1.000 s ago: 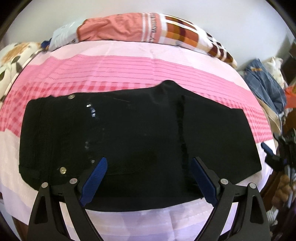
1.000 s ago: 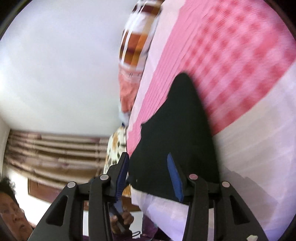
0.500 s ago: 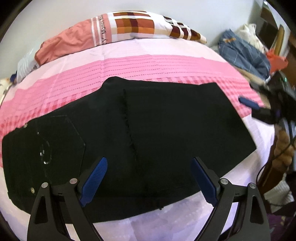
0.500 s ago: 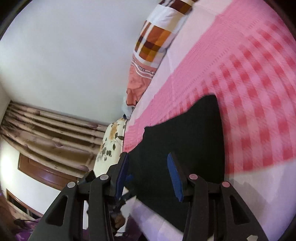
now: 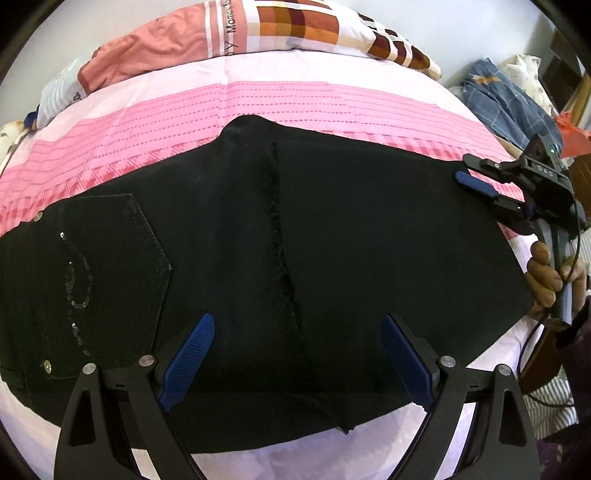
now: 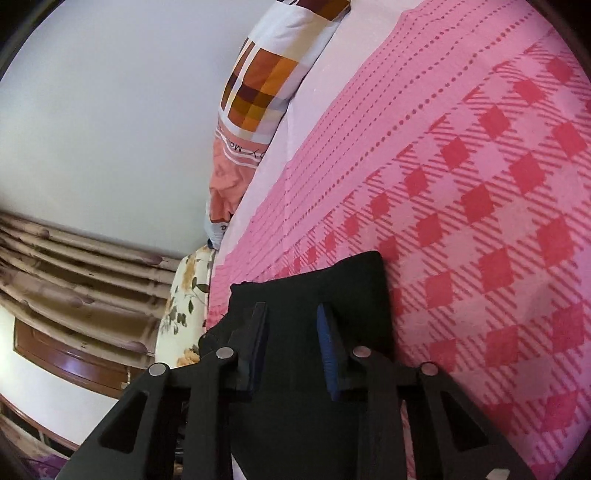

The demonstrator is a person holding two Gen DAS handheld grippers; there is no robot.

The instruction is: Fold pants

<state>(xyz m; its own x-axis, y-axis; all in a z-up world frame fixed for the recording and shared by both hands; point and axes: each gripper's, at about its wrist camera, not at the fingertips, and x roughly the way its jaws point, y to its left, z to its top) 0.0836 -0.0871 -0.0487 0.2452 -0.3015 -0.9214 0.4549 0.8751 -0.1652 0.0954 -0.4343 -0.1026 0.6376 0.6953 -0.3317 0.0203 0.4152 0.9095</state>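
Black pants [image 5: 369, 240] lie folded flat on the pink bed sheet [image 5: 258, 107], waist and sequinned back pocket [image 5: 110, 266] at the left. My left gripper [image 5: 295, 354] hangs open just above the pants' near edge, nothing between its fingers. At the pants' right end, my right gripper [image 5: 480, 195] is turned on its side, one finger over the cloth and one under. In the right wrist view the right gripper [image 6: 291, 314] has black pants fabric [image 6: 332, 280] between its jaws. They are closing, with a gap still showing.
A checked orange and salmon pillow [image 5: 258, 33] lies along the far edge of the bed. Blue and white clothes [image 5: 509, 99] are piled at the right. A person's hand [image 5: 546, 273] holds the right gripper's handle. A floral pillow [image 6: 184, 306] and curtains [image 6: 74, 280] lie beyond.
My left gripper has drifted right along the pants, so the pocket sits further left in its view. My right gripper has come in over the pants' right end, and its jaws have narrowed.
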